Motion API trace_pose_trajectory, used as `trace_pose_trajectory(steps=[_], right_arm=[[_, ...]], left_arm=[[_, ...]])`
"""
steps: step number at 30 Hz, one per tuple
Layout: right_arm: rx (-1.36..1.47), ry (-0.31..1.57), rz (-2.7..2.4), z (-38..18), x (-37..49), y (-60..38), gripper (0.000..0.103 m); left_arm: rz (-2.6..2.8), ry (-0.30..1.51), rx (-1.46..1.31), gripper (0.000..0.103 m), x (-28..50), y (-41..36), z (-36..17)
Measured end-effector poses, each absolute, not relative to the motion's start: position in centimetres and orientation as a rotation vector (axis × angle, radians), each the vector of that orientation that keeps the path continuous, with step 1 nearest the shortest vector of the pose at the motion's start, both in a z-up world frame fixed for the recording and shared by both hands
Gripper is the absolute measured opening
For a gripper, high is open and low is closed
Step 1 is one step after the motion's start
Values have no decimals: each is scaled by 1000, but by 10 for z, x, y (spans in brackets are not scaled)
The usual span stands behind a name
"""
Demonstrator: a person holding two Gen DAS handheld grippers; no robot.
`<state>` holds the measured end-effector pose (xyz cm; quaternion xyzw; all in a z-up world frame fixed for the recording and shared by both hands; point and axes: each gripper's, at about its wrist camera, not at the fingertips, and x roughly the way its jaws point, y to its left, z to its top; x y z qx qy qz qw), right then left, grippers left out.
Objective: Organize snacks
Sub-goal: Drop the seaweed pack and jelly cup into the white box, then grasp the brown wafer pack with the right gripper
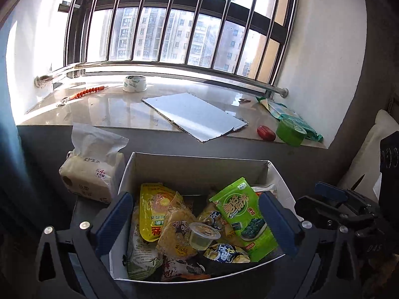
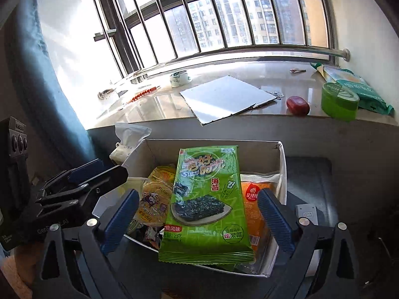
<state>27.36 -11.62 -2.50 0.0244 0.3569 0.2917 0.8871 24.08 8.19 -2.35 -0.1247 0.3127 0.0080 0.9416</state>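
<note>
Looking down into the box (image 1: 139,159) w/ both units: your left hand-held gripper (image 1: 197,224) is spread wide, nothing btwn the pads, hovering above the near edge of the box. Right hand-held gripper (image 2: 198,220) same, jaws wide apart, not gripping anything; the green seaweed pack (image 2: 208,199) sits in the gap in view but the blue fingers (image 2: 275,220) are clear of it on both sides.

Snacks are all inside the white box: seaweed pack lying on top toward the right, orange pack (image 2: 256,214) just right of it and partly under it, yellow pouches (image 1: 159,211) on the left, clear jelly cup (image 1: 203,235) near the middle on top of the pile, chip bags (image 1: 224,253) at the near side.

Tissue pack (image 1: 92,172) stands just left of the box, outside it. Windowsill behind holds a tape roll (image 1: 134,83), flat white board (image 1: 197,115), red soap-like item (image 1: 266,132), green tub (image 1: 291,130).
</note>
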Motion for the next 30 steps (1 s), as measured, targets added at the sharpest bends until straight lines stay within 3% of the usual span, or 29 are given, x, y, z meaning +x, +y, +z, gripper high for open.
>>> trace_pose_trajectory(steps=[17, 30], right_arm=[[89, 668, 685, -20, 211, -154, 103], [116, 736, 665, -91, 112, -205, 103]], left_arm=[[7, 609, -204, 103, 147, 77, -14], [-10, 691, -325, 103, 22, 49, -97]])
